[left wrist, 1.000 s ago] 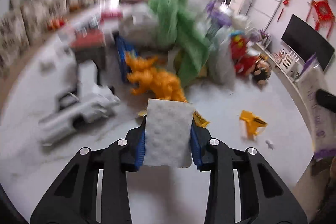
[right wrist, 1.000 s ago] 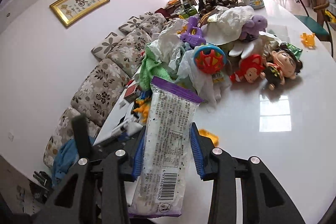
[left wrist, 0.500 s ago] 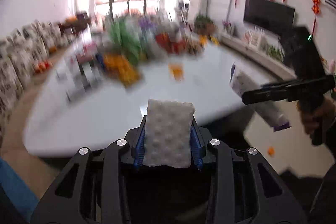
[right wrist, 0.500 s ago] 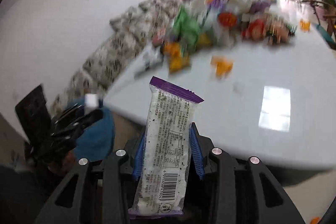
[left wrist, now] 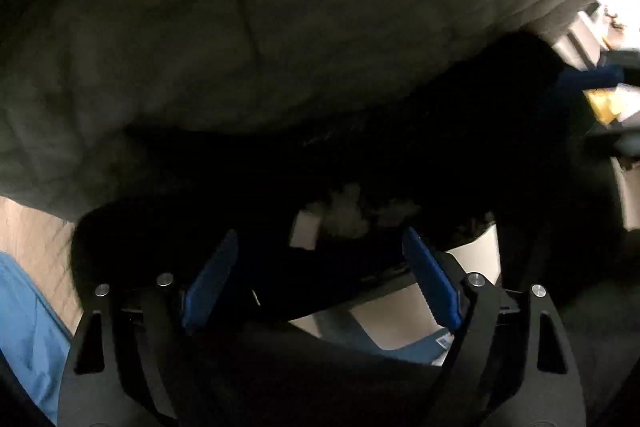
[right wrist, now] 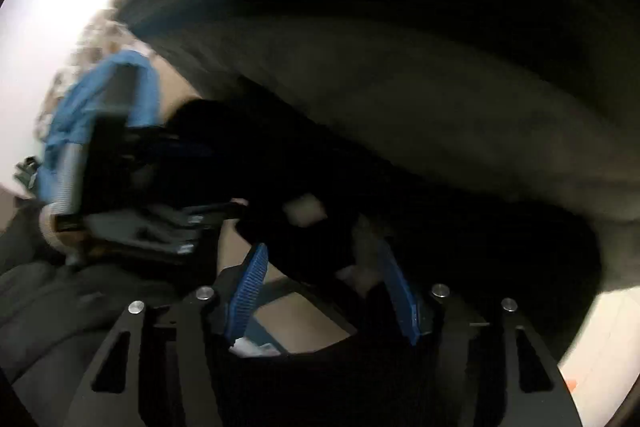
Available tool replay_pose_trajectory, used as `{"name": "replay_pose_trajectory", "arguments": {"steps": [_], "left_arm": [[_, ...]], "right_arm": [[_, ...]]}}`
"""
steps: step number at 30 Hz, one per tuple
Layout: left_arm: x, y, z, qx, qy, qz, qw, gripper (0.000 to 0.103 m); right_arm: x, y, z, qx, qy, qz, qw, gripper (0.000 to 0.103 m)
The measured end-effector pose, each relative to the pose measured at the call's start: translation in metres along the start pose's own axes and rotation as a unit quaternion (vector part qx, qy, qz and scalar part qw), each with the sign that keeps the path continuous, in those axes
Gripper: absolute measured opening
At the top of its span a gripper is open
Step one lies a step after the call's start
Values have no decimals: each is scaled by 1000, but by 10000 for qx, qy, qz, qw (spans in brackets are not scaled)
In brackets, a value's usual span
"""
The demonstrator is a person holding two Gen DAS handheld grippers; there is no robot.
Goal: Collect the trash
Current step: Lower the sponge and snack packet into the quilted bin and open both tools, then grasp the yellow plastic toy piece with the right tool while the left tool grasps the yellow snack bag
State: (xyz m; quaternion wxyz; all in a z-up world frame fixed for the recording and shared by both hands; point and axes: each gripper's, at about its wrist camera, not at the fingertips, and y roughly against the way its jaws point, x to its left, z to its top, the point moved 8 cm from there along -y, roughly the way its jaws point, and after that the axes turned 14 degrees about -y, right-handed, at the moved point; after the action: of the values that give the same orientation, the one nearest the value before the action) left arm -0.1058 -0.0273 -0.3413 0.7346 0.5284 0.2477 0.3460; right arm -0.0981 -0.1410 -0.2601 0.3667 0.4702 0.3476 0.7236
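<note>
My left gripper [left wrist: 320, 281] points down over a black-lined trash bin [left wrist: 192, 195] in the shadow under the table. Its jaws are opening wide and nothing is between them. The white foam pad [left wrist: 304, 233] drops into the bin beside pale crumpled trash [left wrist: 346, 213]. My right gripper [right wrist: 324, 293] hangs over the same bin [right wrist: 460, 227], with its jaws opening. A pale blur, seemingly the snack wrapper [right wrist: 366, 253], falls near its right pad, apparently free. The foam pad [right wrist: 304, 211] shows there too.
The dim underside of the table [left wrist: 320, 27] fills the top of both views. The left gripper's body [right wrist: 136, 227], in a hand with a blue sleeve [right wrist: 64, 131], sits at the left of the right wrist view. Beige floor [left wrist: 396, 311] shows below the bin.
Both grippers swung off the tabletop and down over the black bin. The left let go of the white foam pad. The right opened off the purple-ended snack wrapper.
</note>
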Motion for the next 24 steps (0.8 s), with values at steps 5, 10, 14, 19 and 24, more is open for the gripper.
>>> {"name": "replay_pose_trajectory", "arguments": {"steps": [5,10,14,19,24], "left_arm": [[1,88,19,-1145,109,-337,9928,83],[22,163,60,-2236,291,-26,9742,90],[43,182,91,-2560,545,233,9649,90],[75,171,139,-2609,1104,588,9572,90],[114,149,195,-2422,2113,403,9461,90]], "right_arm": [[23,112,92,-1655,593,-82,9844,79],[3,99,199,-1952,1170,-1073,9678,78],[-26,49,256,-1445,1232,-1280,9734,66],[-43,36,272,-1228,654,-1054,9846,38],[-52,68,248,-1380,-5,-210,9902,32]]}}
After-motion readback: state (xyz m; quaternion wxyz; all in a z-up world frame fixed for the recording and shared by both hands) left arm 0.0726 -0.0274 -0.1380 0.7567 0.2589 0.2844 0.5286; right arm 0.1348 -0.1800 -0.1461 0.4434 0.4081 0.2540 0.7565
